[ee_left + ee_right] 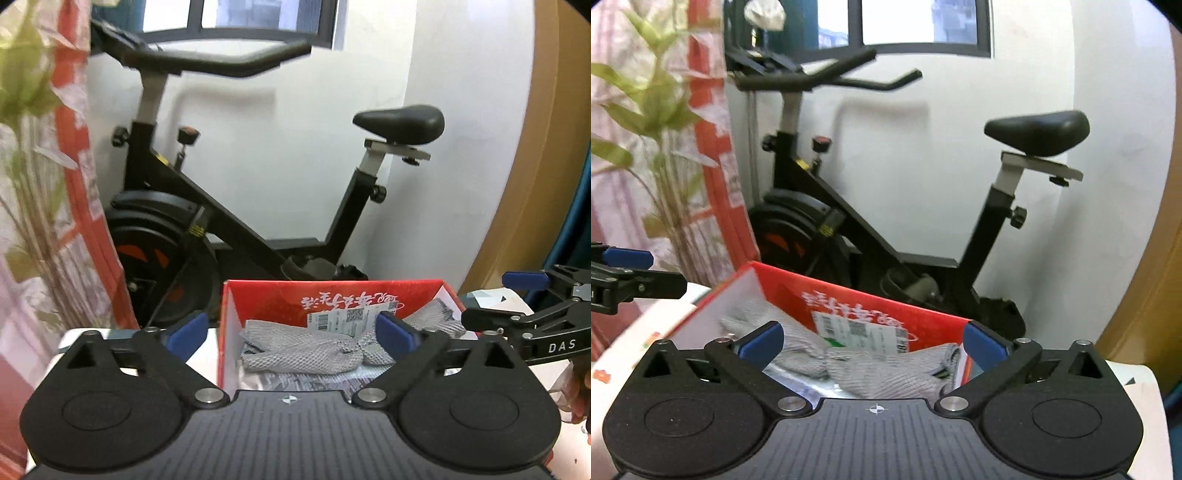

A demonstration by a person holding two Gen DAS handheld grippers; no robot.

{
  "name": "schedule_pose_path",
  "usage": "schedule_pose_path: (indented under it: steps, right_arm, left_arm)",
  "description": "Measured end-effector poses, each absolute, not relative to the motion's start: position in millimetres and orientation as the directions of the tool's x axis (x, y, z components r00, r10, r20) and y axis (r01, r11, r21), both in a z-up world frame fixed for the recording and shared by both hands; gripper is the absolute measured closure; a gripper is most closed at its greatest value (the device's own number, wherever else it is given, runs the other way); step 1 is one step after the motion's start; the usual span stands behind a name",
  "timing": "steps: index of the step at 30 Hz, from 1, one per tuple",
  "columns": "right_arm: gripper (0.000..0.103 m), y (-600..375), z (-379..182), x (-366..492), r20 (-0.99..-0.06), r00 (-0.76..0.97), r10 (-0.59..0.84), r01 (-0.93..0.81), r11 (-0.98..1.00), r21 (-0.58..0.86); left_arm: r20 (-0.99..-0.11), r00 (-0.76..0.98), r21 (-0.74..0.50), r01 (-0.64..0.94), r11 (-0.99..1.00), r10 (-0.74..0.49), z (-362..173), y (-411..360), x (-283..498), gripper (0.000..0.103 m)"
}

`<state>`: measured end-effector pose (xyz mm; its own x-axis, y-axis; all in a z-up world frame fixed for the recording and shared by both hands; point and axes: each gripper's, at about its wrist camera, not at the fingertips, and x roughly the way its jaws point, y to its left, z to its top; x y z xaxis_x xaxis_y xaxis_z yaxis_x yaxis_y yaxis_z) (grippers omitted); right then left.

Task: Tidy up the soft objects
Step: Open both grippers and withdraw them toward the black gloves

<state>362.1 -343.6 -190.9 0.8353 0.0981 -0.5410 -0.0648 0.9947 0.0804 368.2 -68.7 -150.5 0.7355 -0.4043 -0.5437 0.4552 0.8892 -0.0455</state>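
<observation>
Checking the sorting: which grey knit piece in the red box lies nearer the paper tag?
The right-hand grey knit piece; it lies beside the paper tag, while the left piece lies in front.

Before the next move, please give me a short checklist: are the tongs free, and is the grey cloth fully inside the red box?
1. Left tongs open, nothing between the pads: ok.
2. Right tongs open, nothing held: ok.
3. Grey knitted cloth lies inside the red box: ok.
4. No cloth hangs over the box rim: cannot tell, the near edge is hidden.
5. The two tongs are apart from each other: ok.
</observation>
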Motion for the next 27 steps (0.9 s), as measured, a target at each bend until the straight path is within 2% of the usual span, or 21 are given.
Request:
schedule_pose_path:
  steps: [7, 15, 23, 27]
  right_arm:
    - [0.0, -326.8, -178.8, 310.8, -0.484, 0.865, 0.137, -0.104, 0.99, 0.095]
    - [0.0, -303.4, -190.3, 248.4, -0.428, 0.891, 0.154, -0.116, 0.987, 0.114]
    - [0.0, -284.9, -219.6, 202.4, -0.431, 0.89, 0.149, -0.11, 0.987, 0.114]
    - [0.0, -278.5, -241.4, 189.1, -0.455, 0.876, 0.163, -0.11, 0.984, 0.14]
  left_arm:
    - [-0.496, 0.78, -0.015, 0.431, 0.902, -0.381, -141.0, -44.4, 315.9, 0.0]
    - [-0.481, 0.808, -0.003, 0.387, 0.922, -0.34, -158.2, -12.8, 254.1, 0.0]
    - [-0.559, 0.766, -0.13, 0.297, 0.946, -0.318, -202.9, 34.1, 219.8, 0.0]
    - [-0.6, 0.745, -0.145, 0.255, 0.956, -0.29, -225.5, 46.9, 209.0, 0.0]
